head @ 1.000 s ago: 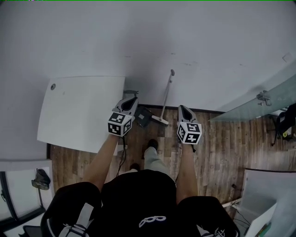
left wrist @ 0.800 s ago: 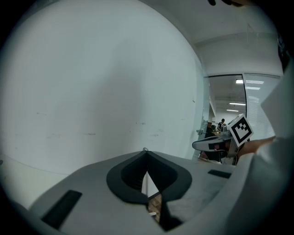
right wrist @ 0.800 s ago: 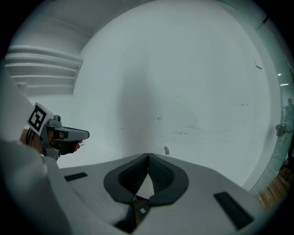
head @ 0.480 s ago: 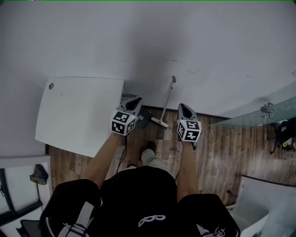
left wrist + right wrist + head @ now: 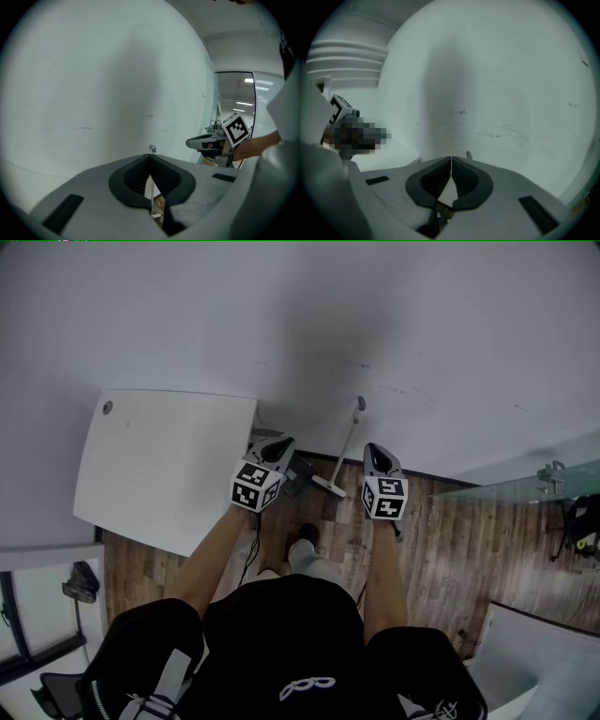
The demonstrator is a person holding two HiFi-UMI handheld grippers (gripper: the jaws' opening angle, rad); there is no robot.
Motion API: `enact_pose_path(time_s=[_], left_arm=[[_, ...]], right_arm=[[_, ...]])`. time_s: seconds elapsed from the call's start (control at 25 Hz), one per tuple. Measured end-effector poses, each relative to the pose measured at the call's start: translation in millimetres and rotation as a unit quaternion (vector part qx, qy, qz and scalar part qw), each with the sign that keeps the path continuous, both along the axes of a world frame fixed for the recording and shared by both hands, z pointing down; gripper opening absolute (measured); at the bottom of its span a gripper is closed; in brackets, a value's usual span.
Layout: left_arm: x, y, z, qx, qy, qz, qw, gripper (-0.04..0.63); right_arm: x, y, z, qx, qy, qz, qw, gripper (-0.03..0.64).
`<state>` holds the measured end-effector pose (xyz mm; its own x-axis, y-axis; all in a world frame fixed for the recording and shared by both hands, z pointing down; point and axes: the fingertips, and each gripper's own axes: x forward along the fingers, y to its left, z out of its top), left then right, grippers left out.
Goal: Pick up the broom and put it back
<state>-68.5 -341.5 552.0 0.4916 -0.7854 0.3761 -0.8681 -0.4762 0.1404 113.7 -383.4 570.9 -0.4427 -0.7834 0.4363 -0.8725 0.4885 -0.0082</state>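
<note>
The broom (image 5: 345, 446) leans upright against the white wall, its handle tip high and its pale head (image 5: 328, 487) on the wood floor. In the head view it stands between my two grippers. My left gripper (image 5: 274, 446) is left of it, shut and empty. My right gripper (image 5: 377, 454) is right of it, also shut and empty. In the left gripper view the broom handle's tip (image 5: 152, 148) shows just above the shut jaws, and a strip of handle (image 5: 148, 190) shows behind them. The right gripper view shows the handle tip (image 5: 468, 154) just past its jaws.
A white table (image 5: 159, 470) fills the left side, its corner close to my left gripper. A dark object (image 5: 294, 476) lies on the floor by the broom head. A glass panel (image 5: 525, 482) stands at the right. The person's foot (image 5: 302, 545) is below the broom.
Both grippers have moved a little forward toward the wall and the broom, staying shut. The broom has not moved.
</note>
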Motion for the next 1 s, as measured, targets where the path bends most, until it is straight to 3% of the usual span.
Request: enact_pose_path(time_s=[0.44, 0.48, 0.56, 0.8, 1.0], left_arm=[[20.0, -33.2, 28.2, -0.021, 0.013, -0.01, 0.9996, 0.017], [21.2, -36.2, 30.6, -0.022, 0.012, -0.011, 0.9996, 0.017], [24.2, -42.2, 36.0, -0.023, 0.008, -0.009, 0.9997, 0.017], [35.5, -59.6, 51.7, -0.028, 0.011, -0.004, 0.9995, 0.017], [36.5, -74.3, 64.4, -0.03, 0.014, -0.006, 0.9994, 0.017]], right_arm=[[-4.9, -33.8, 30.6, -0.001, -0.028, -0.034, 0.999, 0.028], [-5.6, -36.8, 34.5, -0.004, -0.03, -0.037, 0.999, 0.04], [-8.8, -43.3, 42.6, -0.011, -0.035, -0.049, 0.998, 0.157], [-7.2, -69.7, 73.7, -0.028, -0.019, -0.06, 0.998, 0.221], [-5.4, -92.6, 103.3, -0.048, -0.015, -0.06, 0.997, 0.23]])
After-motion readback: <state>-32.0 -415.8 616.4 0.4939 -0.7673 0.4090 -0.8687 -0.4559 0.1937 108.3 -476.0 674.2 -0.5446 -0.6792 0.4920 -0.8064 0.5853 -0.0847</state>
